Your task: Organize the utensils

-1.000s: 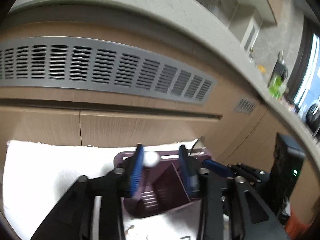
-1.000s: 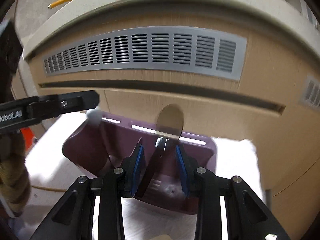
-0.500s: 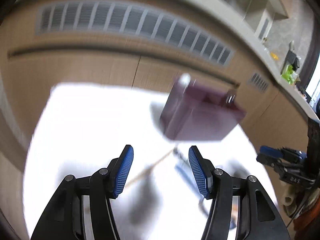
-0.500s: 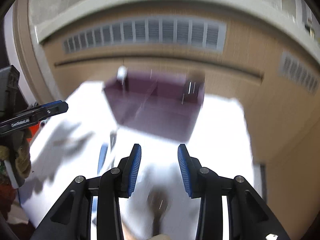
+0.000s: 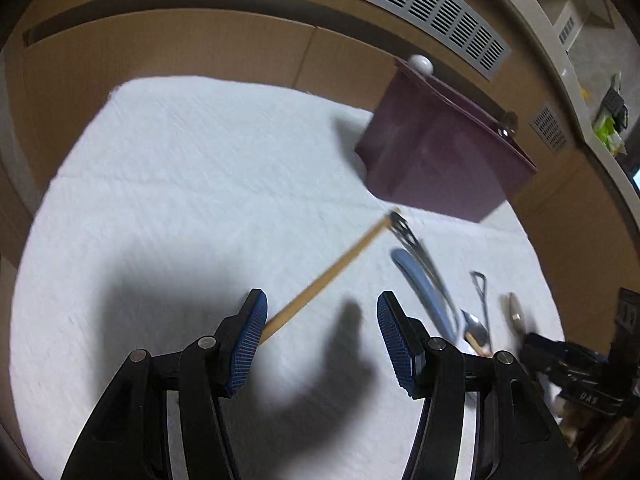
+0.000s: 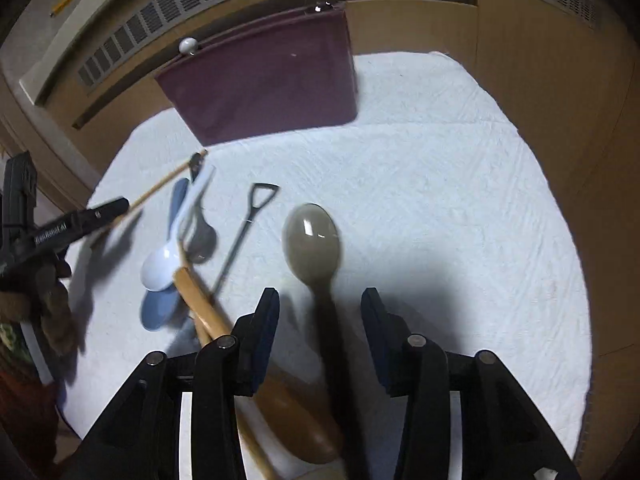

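Dim, warm indoor light is falling from above and behind both cameras. The white towel point(image 5: 192, 184) is reading as the brightest area, almost washing out, while the wooden cabinet fronts point(image 5: 180, 48) are staying muted brown. Soft-edged dark shadows of the grippers are pooling on the towel just ahead of the blue pads. A small glare patch is shining on the translucent spoon bowl point(image 6: 311, 236). Fisheye distortion is bending the vent grille point(image 6: 168, 4) and darkening the corners. Utensils at the left wrist view's right side are smearing with motion blur.
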### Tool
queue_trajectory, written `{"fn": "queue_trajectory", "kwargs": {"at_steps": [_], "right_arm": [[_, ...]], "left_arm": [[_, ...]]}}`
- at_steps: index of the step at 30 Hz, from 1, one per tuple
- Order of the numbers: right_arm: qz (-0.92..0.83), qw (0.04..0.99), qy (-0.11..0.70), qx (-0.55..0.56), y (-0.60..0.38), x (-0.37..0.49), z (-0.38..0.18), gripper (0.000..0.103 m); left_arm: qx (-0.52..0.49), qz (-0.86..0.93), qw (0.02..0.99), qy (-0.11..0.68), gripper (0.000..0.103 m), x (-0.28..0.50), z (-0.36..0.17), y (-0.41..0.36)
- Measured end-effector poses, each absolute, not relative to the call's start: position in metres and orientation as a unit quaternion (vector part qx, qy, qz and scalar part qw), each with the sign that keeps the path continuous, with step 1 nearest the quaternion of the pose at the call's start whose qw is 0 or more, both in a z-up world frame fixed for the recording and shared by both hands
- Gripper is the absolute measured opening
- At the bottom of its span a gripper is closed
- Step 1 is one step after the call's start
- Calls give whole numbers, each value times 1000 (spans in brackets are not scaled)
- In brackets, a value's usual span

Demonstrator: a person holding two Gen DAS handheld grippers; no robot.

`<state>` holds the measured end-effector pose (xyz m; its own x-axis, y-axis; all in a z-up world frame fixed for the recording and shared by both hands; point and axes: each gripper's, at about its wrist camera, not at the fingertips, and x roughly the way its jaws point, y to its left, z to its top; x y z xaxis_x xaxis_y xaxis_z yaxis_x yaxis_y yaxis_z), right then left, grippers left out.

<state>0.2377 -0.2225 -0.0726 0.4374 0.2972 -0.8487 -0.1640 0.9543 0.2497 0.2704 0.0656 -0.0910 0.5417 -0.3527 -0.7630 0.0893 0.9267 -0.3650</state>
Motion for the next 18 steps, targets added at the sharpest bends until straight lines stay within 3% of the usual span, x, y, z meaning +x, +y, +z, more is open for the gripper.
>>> {"fn": "queue_trajectory", "kwargs": {"at_steps": [5, 11, 18], "right_arm": [[228, 828, 509, 62, -178, 244, -70, 41], [194, 882, 425, -61, -172, 230, -54, 41], [230, 859, 454, -53, -188, 232, -62, 41]], "left_arm": [[-158, -168, 842, 487, 58, 252, -88, 45], [-113, -151, 871, 453, 58, 234, -66, 23], [-88, -91, 908, 399, 59, 229, -49, 28]]}}
